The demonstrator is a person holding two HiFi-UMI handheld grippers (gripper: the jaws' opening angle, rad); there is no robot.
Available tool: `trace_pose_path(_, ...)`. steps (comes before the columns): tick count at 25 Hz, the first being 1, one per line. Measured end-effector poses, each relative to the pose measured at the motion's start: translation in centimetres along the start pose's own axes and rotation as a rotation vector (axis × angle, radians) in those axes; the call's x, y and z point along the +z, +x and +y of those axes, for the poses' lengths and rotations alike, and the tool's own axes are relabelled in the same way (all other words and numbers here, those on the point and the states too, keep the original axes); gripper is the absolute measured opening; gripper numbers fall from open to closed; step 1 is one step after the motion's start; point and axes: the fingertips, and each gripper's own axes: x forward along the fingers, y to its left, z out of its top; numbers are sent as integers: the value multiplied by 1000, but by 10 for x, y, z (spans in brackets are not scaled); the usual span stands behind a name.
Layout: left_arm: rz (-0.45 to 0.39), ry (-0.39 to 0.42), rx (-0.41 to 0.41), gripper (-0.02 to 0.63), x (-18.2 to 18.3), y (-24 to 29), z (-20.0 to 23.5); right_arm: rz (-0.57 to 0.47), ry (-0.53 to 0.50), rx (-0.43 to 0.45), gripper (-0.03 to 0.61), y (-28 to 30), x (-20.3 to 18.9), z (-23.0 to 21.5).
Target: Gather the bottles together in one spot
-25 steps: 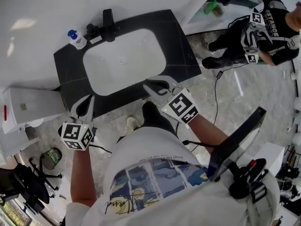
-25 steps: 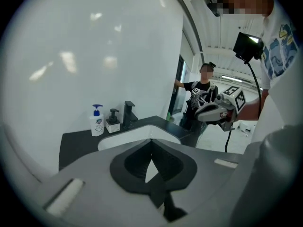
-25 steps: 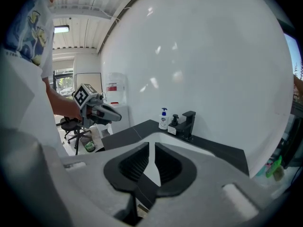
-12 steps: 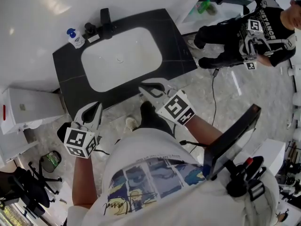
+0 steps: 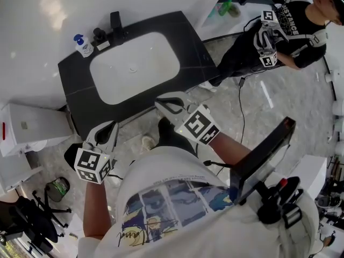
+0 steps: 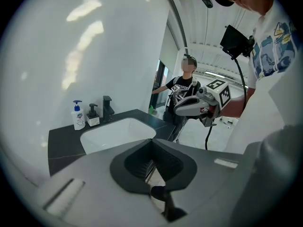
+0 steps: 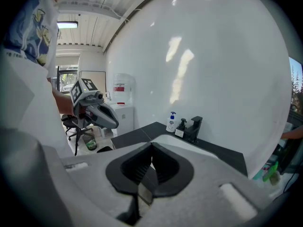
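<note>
A white pump bottle with a blue cap (image 5: pixel 81 44) stands at the back left corner of the black counter (image 5: pixel 75 85), with a small black dispenser bottle (image 5: pixel 99 35) just to its right. The left gripper view also shows the pump bottle (image 6: pixel 78 116) and the dispenser bottle (image 6: pixel 93 116), as does the right gripper view, pump bottle (image 7: pixel 171 122) and dispenser bottle (image 7: pixel 182 126). My left gripper (image 5: pixel 107 128) is shut and empty, off the counter's front left corner. My right gripper (image 5: pixel 160 102) is shut and empty at the counter's front edge.
A white sink (image 5: pixel 134 69) fills the counter's middle, with a black faucet (image 5: pixel 115 21) behind it. A green bottle (image 5: pixel 226 7) lies on a white surface at the far right. A person in black (image 5: pixel 285 26) holds grippers there. A white cabinet (image 5: pixel 27 125) stands left.
Both grippers have drawn back a little from the counter's front edge, still shut. The person in black has stepped left, closer to the counter's right end.
</note>
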Motion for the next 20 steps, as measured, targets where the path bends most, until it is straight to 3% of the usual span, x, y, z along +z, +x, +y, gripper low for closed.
trace_pose_path(20, 5, 7, -30, 2, -9, -11, -6, 12, -29, -3, 2, -3, 5, 24)
